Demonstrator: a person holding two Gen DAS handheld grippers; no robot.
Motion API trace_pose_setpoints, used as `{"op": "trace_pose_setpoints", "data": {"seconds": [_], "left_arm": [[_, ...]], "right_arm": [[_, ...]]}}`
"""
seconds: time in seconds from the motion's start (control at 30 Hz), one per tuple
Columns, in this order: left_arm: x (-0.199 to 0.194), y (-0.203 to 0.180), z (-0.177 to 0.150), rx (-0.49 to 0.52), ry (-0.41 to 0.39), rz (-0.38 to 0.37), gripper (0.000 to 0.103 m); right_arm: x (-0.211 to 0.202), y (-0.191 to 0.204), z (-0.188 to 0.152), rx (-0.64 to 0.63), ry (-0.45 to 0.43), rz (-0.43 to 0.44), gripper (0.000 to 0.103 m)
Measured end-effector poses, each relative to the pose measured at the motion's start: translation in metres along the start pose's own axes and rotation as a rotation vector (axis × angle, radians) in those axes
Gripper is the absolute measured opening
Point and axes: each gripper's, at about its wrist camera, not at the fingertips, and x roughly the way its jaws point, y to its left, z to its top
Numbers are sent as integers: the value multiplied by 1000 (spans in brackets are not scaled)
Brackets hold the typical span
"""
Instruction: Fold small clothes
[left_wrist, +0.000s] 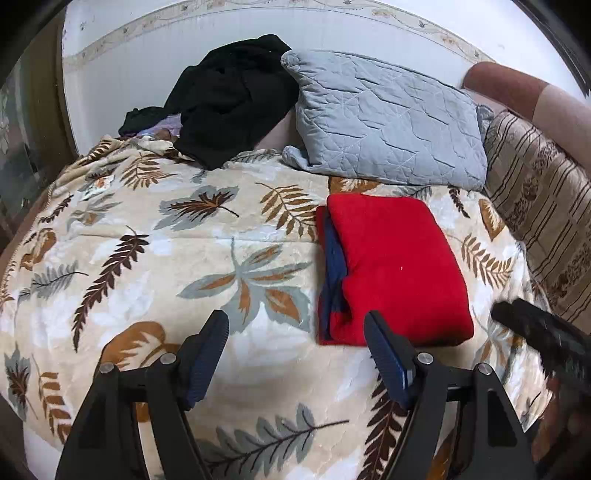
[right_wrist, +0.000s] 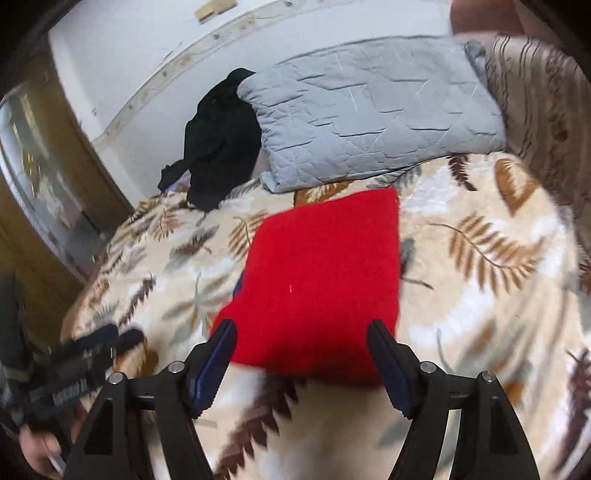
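**Folded red garment lying on the bed, both tools spread and empty**

A red garment (left_wrist: 391, 269) was seen folded into a neat rectangle on the leaf-patterned blanket (left_wrist: 184, 258) of the bed, with a dark blue layer showing along its left edge in the left wrist view. A grey quilted pillow (left_wrist: 388, 118) was propped just behind it, and a heap of black clothing (left_wrist: 229, 99) was piled to the left of the pillow against the white wall. The left tool (left_wrist: 295, 350) was held over the blanket with its jaws spread wide and nothing between them, its right finger overlapping the near corner of the garment in the picture. The right tool (right_wrist: 301, 354) was likewise spread, framing the near edge of the garment without pinching it. That view was blurred
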Motion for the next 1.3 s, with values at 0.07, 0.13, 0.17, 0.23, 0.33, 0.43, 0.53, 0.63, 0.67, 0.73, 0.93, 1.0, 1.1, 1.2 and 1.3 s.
{"op": "trace_pose_setpoints", "data": {"seconds": [0.07,0.13,0.17,0.23,0.33,0.43,0.53,0.63,0.67,0.73,0.93,1.0,1.1,1.2,1.3], "left_arm": [[-2,-5,-4,25,-1,14,76],[-4,-9,-8,40,-3,43,76],[-4,-10,-10,46,0,54,76],[-3,-10,-13,42,7,63,76],[-5,-11,-16,31,3,75,76],[-6,-13,-17,26,5,80,76],[-6,-14,-16,19,7,76,77],[-7,-17,-14,21,13,72,77],[-8,-18,-13,22,14,73,77],[-9,-20,-11,27,19,68,82],[-21,-29,-4,38,-12,44,88],[-23,-31,-2,39,-14,38,88],[-24,-34,-1,33,-17,22,88],[-24,-39,1,48,-19,13,88],[-24,-45,2,56,-20,-14,88]], "right_arm": [[-13,3,-14,-28,-12,-27,76],[-22,8,-27,-50,-23,-49,76],[-26,11,-34,-63,-27,-65,76],[-29,15,-43,-77,-26,-87,76],[-32,19,-48,-100,-21,-113,76],[-34,20,-48,-107,-25,-132,76],[-31,19,-49,-110,-16,-146,76],[-29,16,-50,-100,-6,-147,76],[-30,17,-50,-99,-6,-148,76],[-30,17,-49,-105,-5,-152,76],[-36,23,-43,-127,-28,-163,76],[-37,24,-40,-130,-29,-168,76],[-38,26,-37,-138,-31,-170,77],[-38,28,-37,-148,-29,-177,77],[-38,27,-36,-153,-24,-185,76]]}}
